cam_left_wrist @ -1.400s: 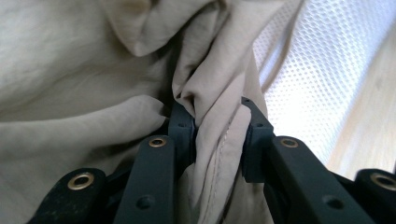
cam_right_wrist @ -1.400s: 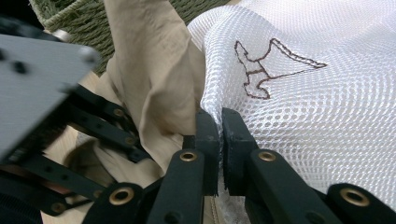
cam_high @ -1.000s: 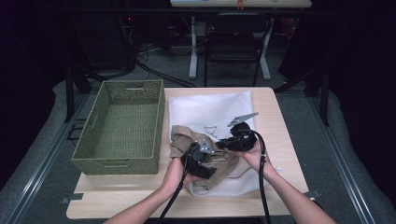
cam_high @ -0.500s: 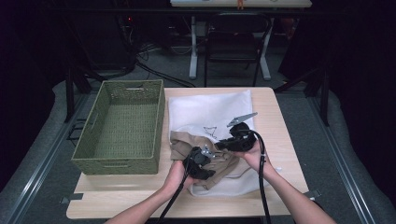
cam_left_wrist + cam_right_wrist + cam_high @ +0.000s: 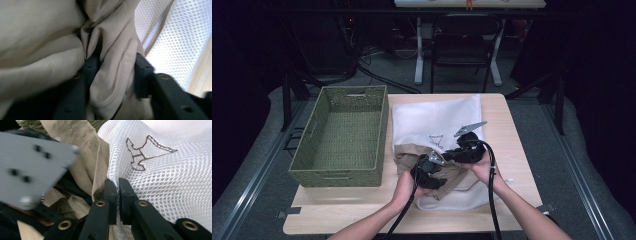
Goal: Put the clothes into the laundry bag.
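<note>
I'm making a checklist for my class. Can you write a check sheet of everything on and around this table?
Surface: wooden table, partly covered by cloth.
Job's things: beige garment being stuffed into a white mesh bag bearing a small stitched figure.
Clutter: green woven basket, nothing inside.
Grippers: left gripper, jaws just opening, a beige fold between its fingers; right gripper shut on the mesh edge.
Cables: a black cable trails from each gripper toward the person.
Surroundings: dark room, chair, floor wires behind.
</note>
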A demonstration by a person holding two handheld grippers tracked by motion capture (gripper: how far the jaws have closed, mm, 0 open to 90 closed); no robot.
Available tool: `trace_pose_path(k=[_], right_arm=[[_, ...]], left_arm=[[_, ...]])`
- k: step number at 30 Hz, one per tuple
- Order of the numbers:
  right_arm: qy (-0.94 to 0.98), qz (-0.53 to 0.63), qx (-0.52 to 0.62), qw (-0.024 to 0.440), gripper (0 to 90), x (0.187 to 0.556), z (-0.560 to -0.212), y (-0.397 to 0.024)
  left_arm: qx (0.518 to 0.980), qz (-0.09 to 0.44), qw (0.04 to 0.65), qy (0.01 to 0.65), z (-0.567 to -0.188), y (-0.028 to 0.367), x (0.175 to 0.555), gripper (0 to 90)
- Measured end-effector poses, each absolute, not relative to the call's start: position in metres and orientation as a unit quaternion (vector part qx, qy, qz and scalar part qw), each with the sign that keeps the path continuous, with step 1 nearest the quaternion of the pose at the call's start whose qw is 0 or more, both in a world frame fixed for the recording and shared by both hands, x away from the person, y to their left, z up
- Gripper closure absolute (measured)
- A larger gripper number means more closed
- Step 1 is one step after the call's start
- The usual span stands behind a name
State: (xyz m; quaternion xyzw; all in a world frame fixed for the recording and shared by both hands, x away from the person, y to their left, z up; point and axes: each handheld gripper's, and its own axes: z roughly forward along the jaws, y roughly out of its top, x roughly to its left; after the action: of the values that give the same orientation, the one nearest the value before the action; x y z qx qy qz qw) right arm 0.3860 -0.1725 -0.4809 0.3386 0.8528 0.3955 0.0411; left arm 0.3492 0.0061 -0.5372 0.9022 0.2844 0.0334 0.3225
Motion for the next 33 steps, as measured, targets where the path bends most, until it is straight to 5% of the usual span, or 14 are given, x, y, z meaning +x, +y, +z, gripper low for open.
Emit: trace_pose_path(k=[6,10,21,29,33], right_arm=[[0.852,0.395,0.342,0.04,86.7,0.389,-0.482,-0.176],[0.852,0.393,0.343,0.039,86.7,0.389,-0.482,-0.178],[0.851,0.394,0.346,0.034,87.1,0.389,-0.483,-0.177],[0.838,0.424,0.342,0.024,87.1,0.384,-0.472,-0.175],[0.849,0.402,0.341,0.028,86.9,0.385,-0.48,-0.173]], left_arm=[[0.911,0.045,0.311,0.266,-0.52,0.019,0.343,39.1],[0.916,0.038,0.306,0.255,-0.515,0.021,0.339,36.0],[0.917,0.033,0.306,0.252,-0.533,0.01,0.343,73.3],[0.894,0.052,0.339,0.288,-0.533,-0.002,0.347,72.7],[0.899,0.046,0.331,0.282,-0.533,0.002,0.35,62.0]])
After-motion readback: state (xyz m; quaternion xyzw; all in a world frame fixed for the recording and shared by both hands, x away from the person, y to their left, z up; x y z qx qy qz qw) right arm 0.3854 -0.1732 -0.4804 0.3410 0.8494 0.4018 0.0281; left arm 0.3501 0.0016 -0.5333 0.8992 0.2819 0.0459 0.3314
